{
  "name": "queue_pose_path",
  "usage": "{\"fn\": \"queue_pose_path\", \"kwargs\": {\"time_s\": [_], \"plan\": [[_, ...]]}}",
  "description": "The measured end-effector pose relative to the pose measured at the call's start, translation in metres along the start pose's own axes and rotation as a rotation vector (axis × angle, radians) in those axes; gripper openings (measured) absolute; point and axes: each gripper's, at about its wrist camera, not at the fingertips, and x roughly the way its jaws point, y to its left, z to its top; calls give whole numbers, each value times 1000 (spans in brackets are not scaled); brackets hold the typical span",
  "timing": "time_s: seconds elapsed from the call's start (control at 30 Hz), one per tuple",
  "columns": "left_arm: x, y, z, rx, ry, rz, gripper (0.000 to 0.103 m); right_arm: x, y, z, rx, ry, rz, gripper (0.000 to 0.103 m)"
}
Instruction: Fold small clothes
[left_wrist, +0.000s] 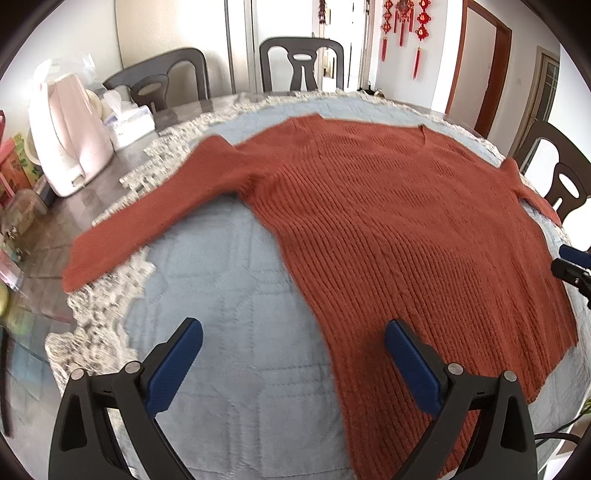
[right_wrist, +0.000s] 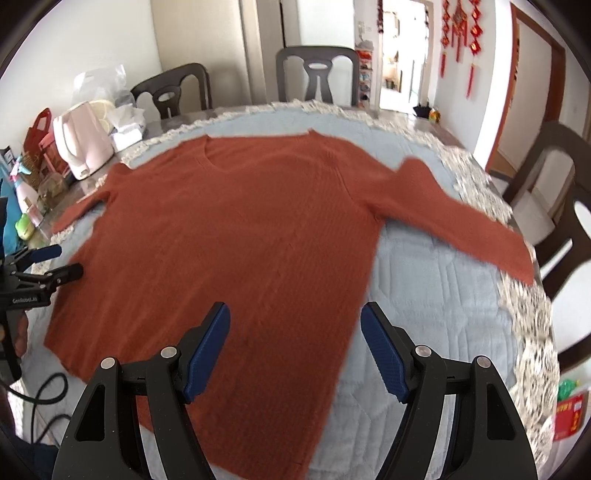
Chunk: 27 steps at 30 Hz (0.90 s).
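Observation:
A rust-orange ribbed knit sweater (left_wrist: 388, 221) lies flat and spread out on a light blue quilted cloth (left_wrist: 221, 295), neckline at the far side, both sleeves stretched outward. It also shows in the right wrist view (right_wrist: 240, 229). My left gripper (left_wrist: 293, 332) is open and empty, hovering above the sweater's near left hem edge. My right gripper (right_wrist: 295, 317) is open and empty, hovering above the sweater's near right hem. Each gripper shows at the edge of the other's view: the right gripper (left_wrist: 572, 266) and the left gripper (right_wrist: 51, 262).
The blue cloth (right_wrist: 443, 314) has a lace border (right_wrist: 524, 314) and covers a round table. A pink kettle (left_wrist: 70, 140), tissue packs (left_wrist: 125, 122) and small clutter stand at the table's left. Dark chairs (left_wrist: 301, 62) surround the table. A cable (right_wrist: 48, 391) hangs at the near left.

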Motion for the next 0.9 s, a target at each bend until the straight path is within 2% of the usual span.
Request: {"fn": "queue_pose_path", "kwargs": {"time_s": [0.1, 0.33, 0.4, 0.47, 0.57, 0.63, 0.73, 0.8, 0.87, 0.9], "plan": [[-8, 13, 8, -29, -43, 25, 99, 9, 7, 11, -22, 3, 10, 73], [-12, 82, 26, -151, -110, 143, 98, 36, 15, 32, -29, 9, 20, 73], [-9, 106, 29, -195, -118, 182, 93, 39, 15, 36, -27, 4, 27, 73], [-2, 132, 29, -246, -114, 206, 84, 42, 14, 39, -23, 0, 33, 73], [13, 160, 28, -318, -88, 202, 74, 48, 13, 41, -26, 7, 25, 73], [17, 171, 24, -341, -79, 191, 72, 53, 12, 40, -28, 23, 21, 73], [28, 178, 23, -363, -59, 161, 61, 61, 11, 36, -30, 46, 15, 73], [32, 179, 24, -358, -54, 167, 59, 61, 13, 34, -53, 37, 5, 73], [36, 179, 23, -357, -42, 175, 51, 61, 14, 33, -65, 35, -1, 73], [38, 179, 22, -356, -42, 186, 51, 61, 13, 32, -65, 34, 0, 73]]}}
